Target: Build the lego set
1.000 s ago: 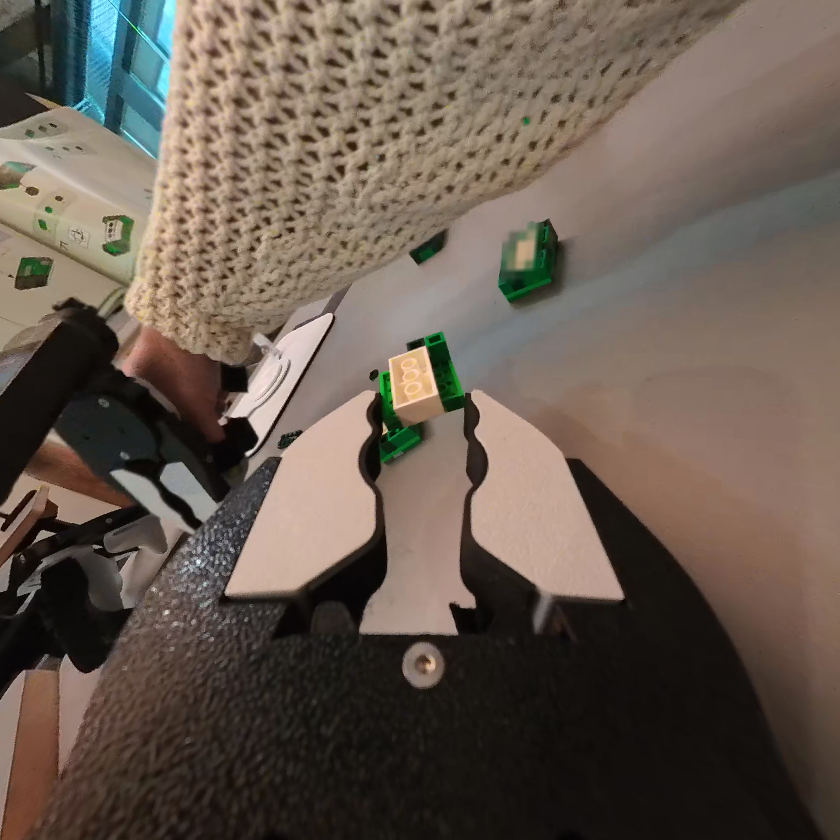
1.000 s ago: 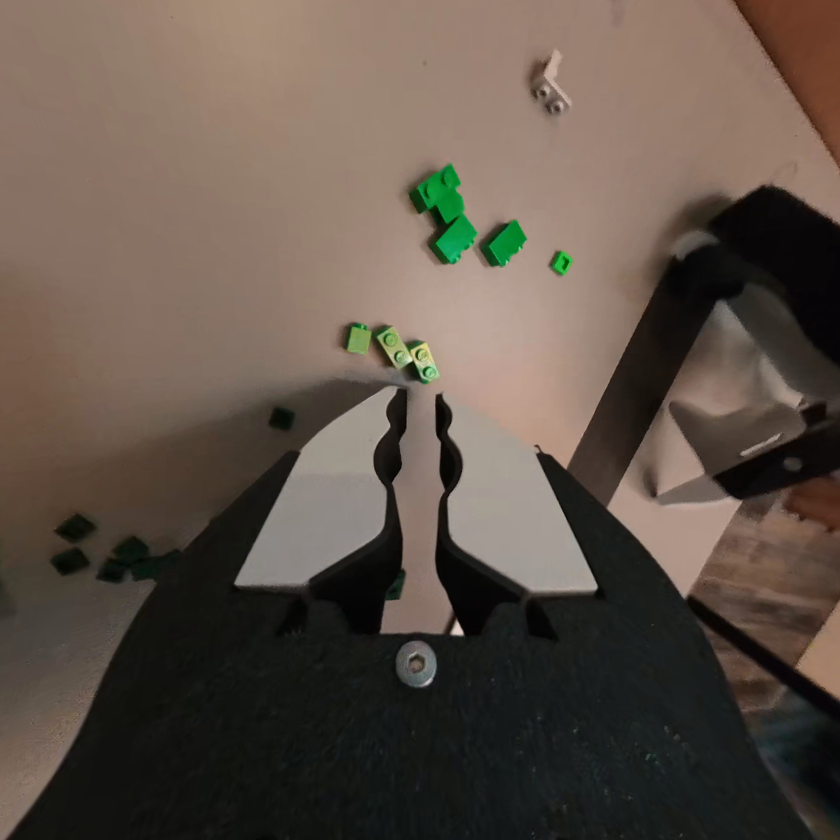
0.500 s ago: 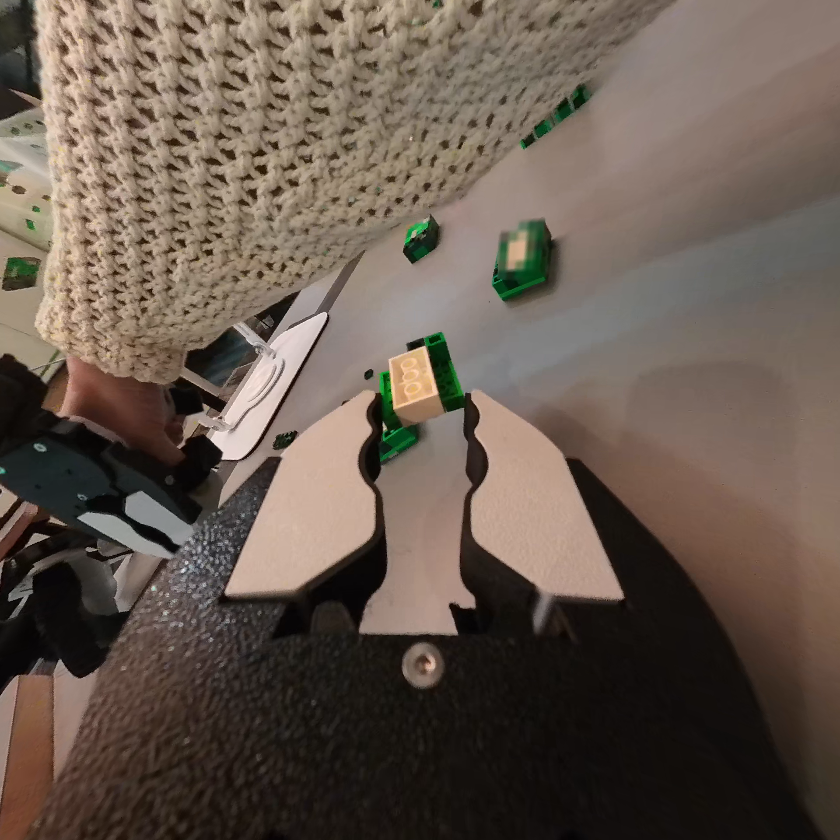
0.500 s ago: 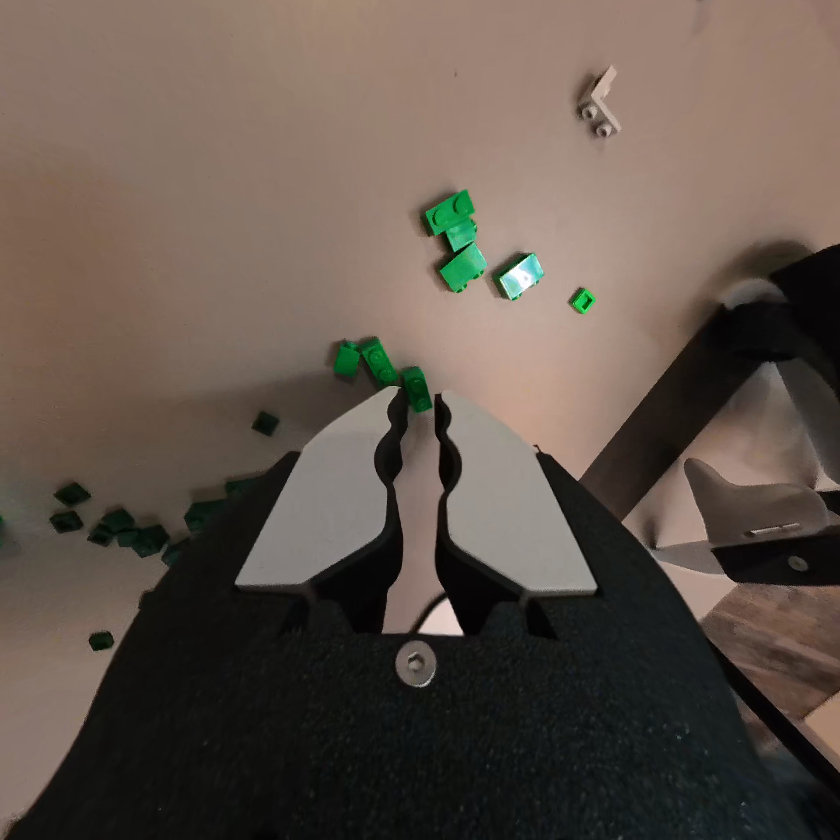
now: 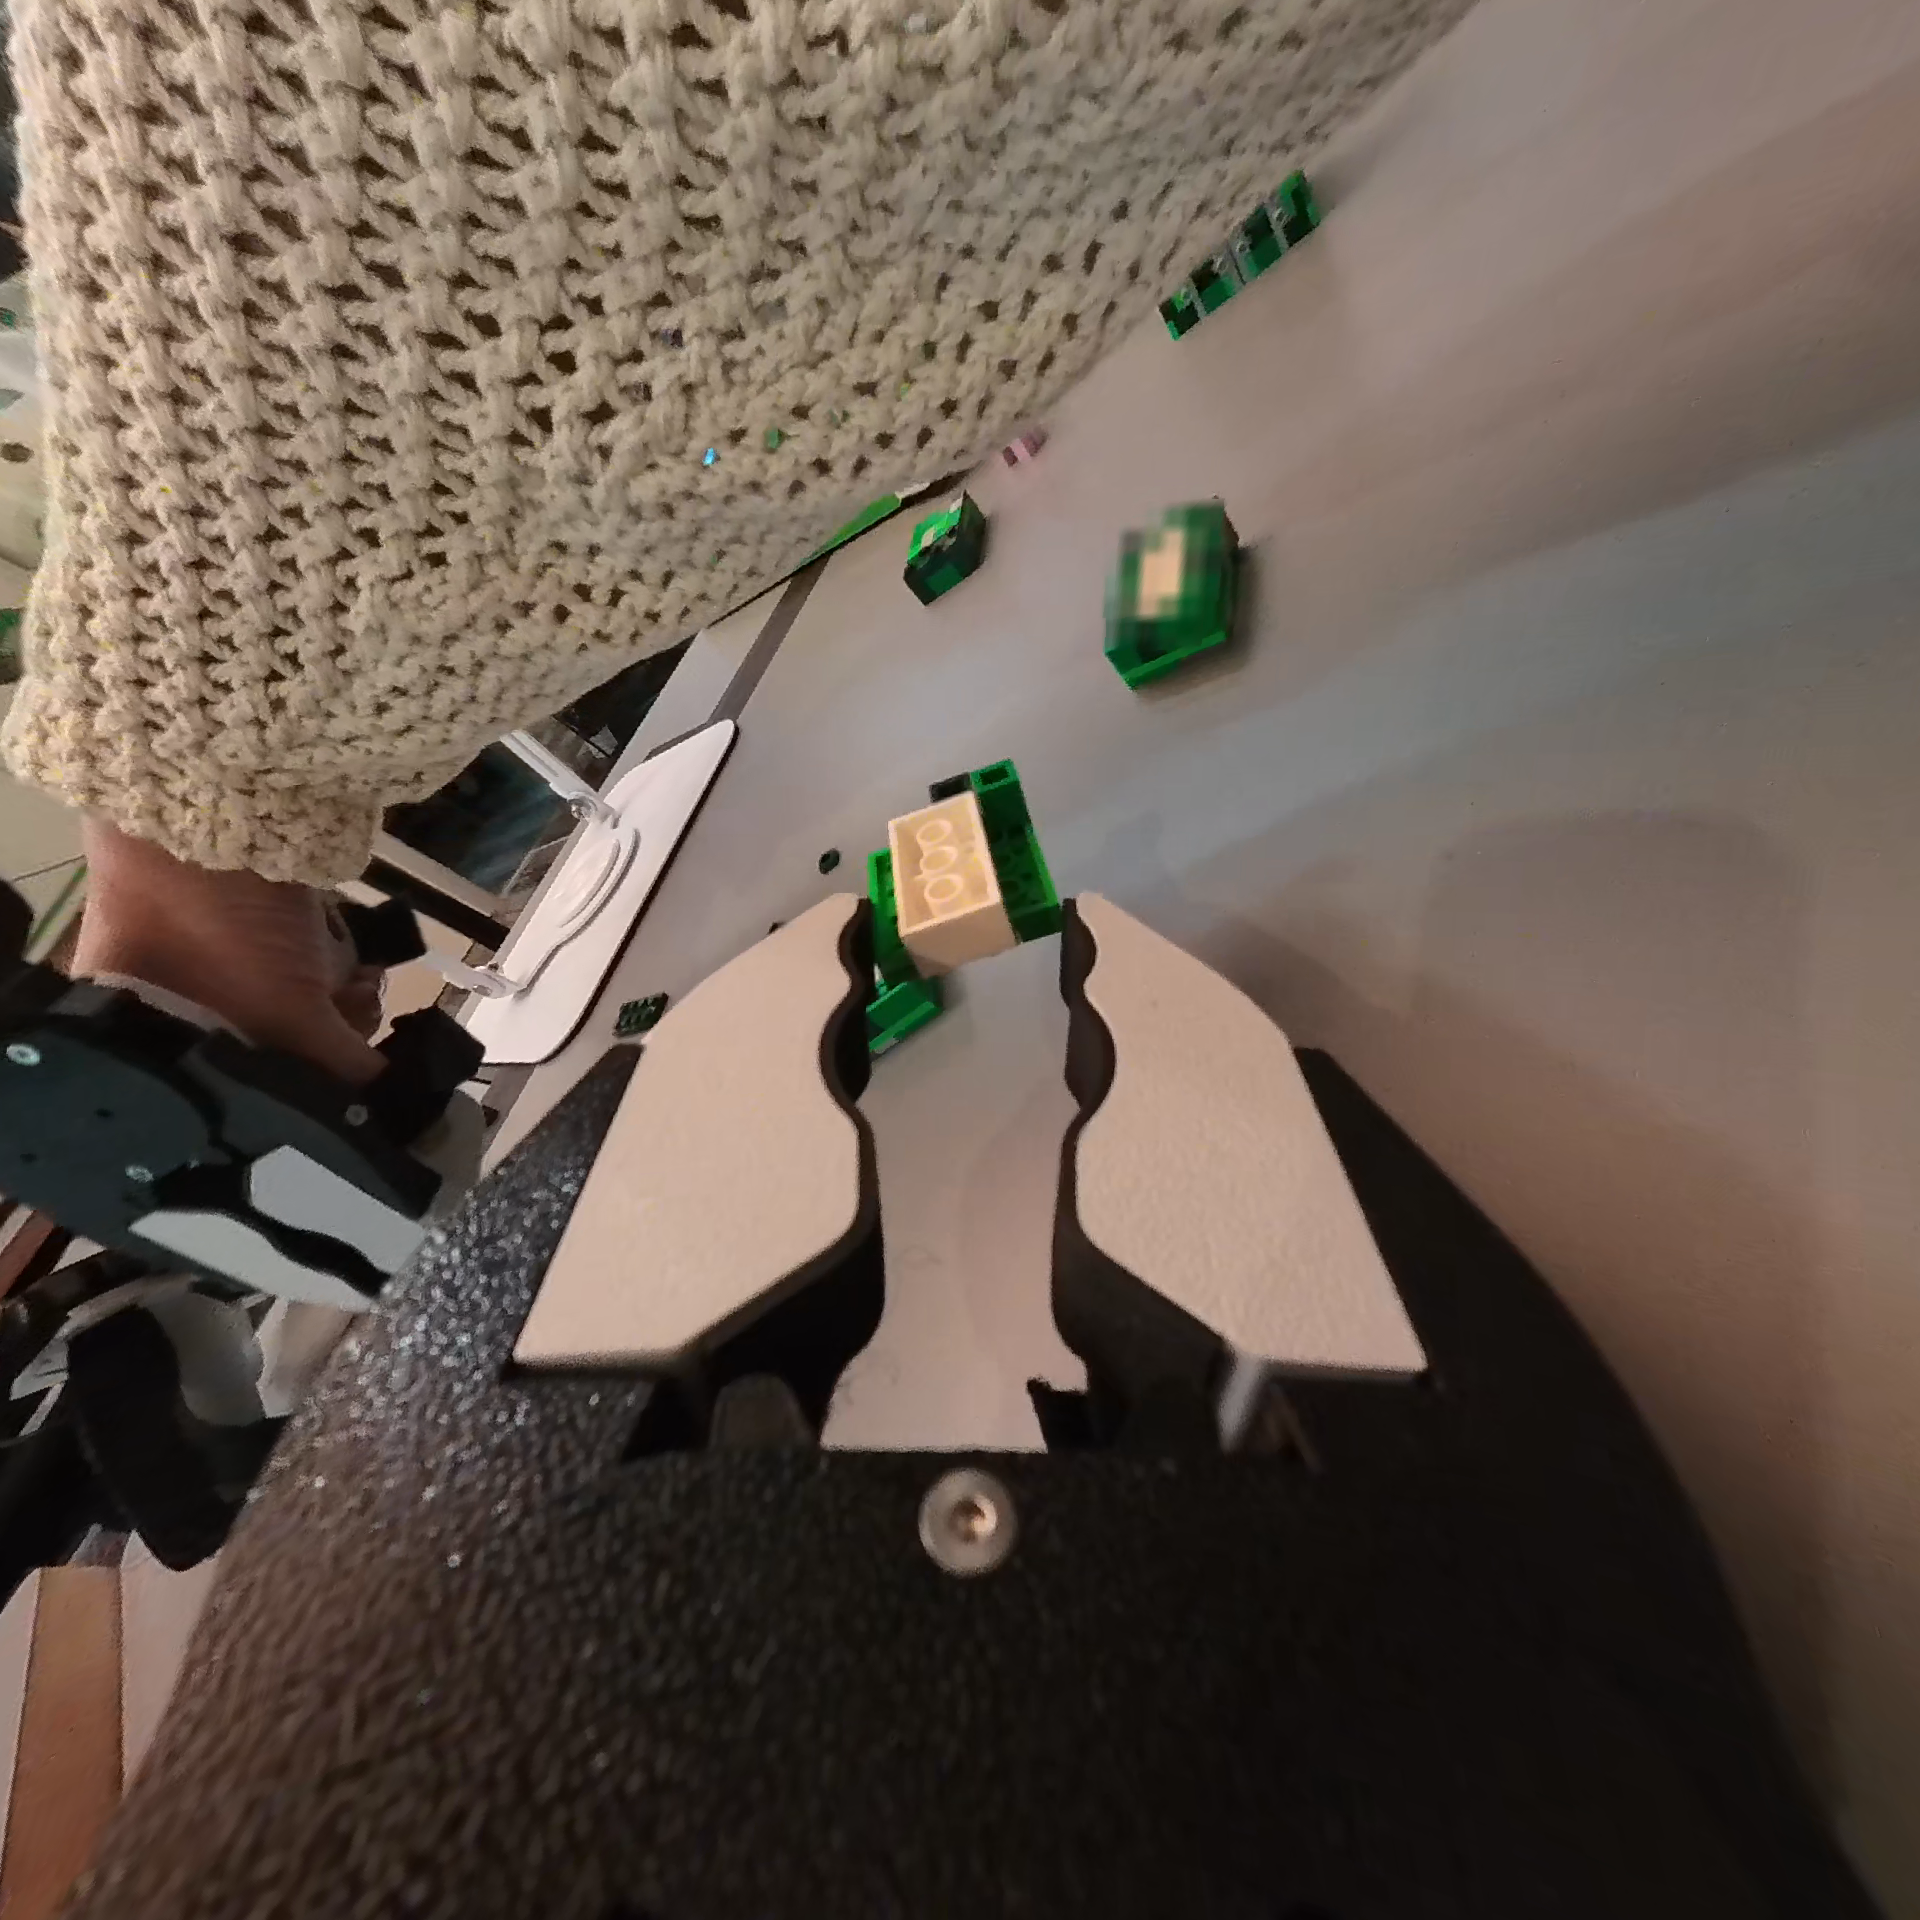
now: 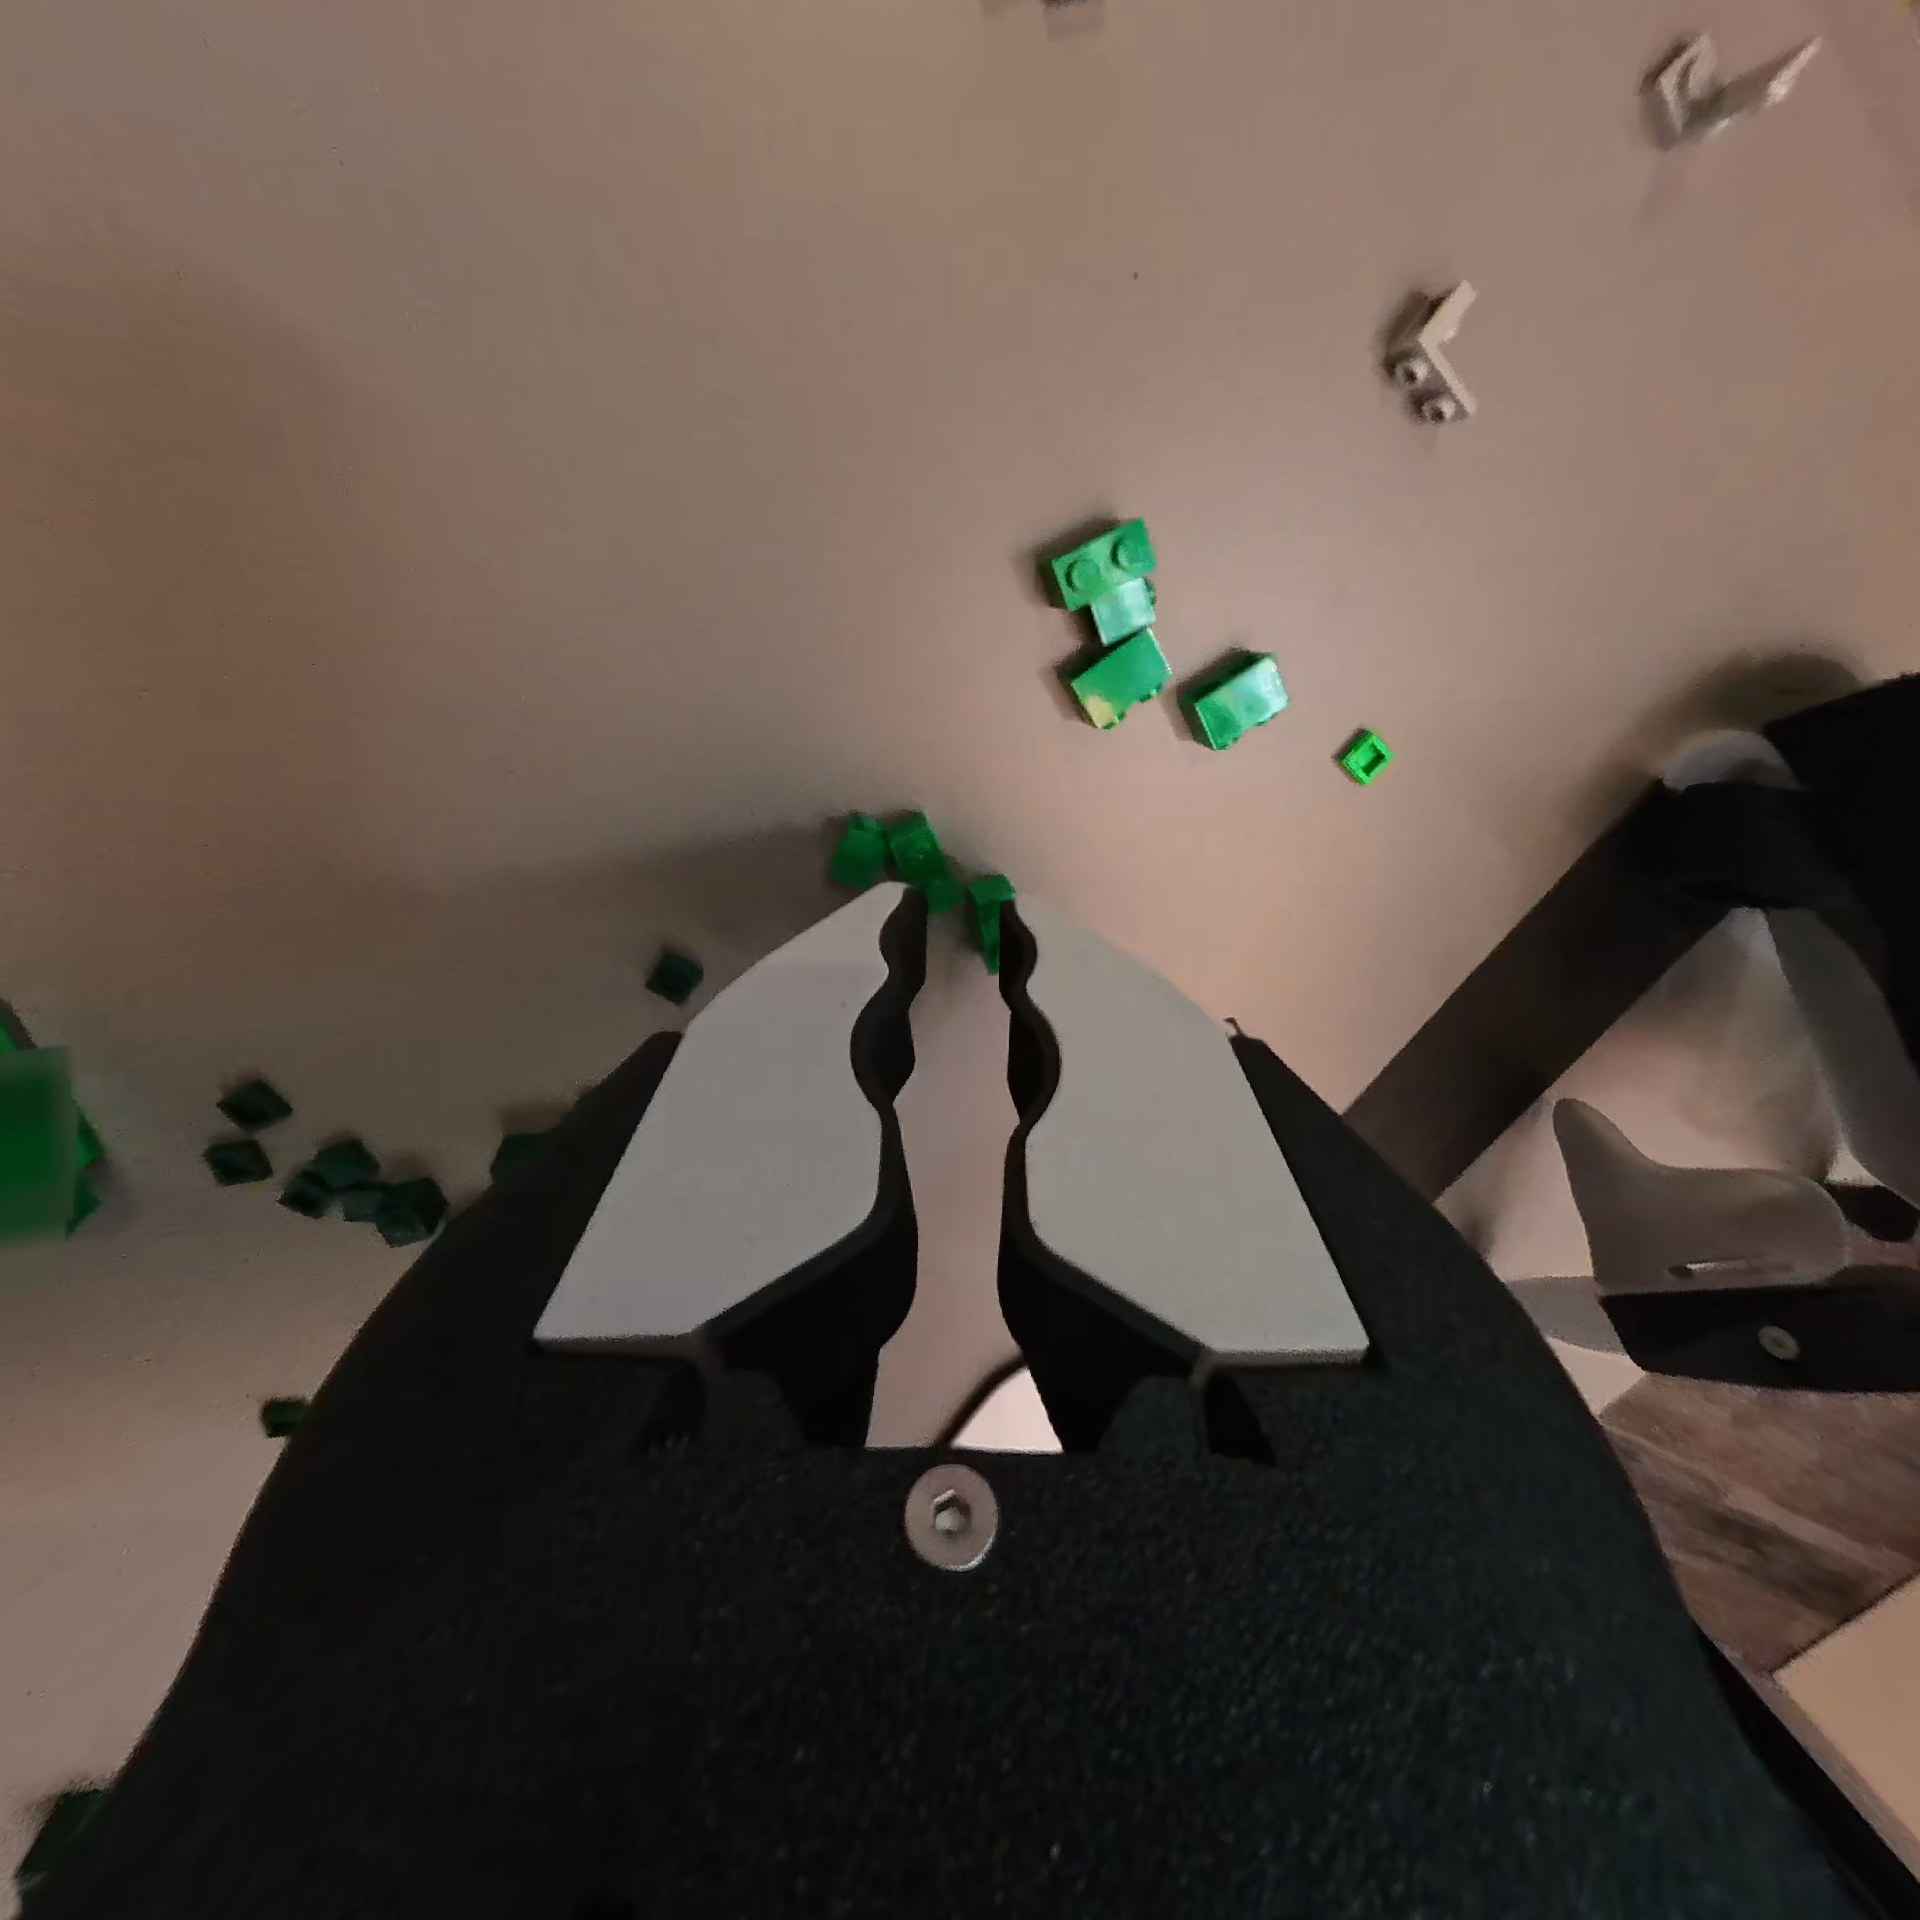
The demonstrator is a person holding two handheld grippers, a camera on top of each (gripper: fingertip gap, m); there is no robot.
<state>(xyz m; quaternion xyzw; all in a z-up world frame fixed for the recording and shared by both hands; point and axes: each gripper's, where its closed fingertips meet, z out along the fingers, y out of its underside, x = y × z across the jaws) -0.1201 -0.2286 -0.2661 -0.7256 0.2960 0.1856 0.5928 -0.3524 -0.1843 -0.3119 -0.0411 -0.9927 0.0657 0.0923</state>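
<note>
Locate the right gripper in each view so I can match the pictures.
Left wrist view: right gripper at lower left, below the knitted sleeve, left of the cream-and-green assembly the left gripper grips.
Right wrist view: bottom centre, fingertips at small green pieces.
Shared landmark: the grey table.

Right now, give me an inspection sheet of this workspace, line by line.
Surface: pale matte tabletop, loose bricks scattered on it.
Job's things: green and cream lego assembly held off the table; small green plates at the right fingertips; green slope bricks beyond.
Clutter: dark green tiles; grey bracket pieces.
Grippers: left gripper shut on the assembly; right gripper narrowly open around one plate.
Cables: nothing seen.
Surroundings: cream knit sleeve; white board at the table edge.
</note>
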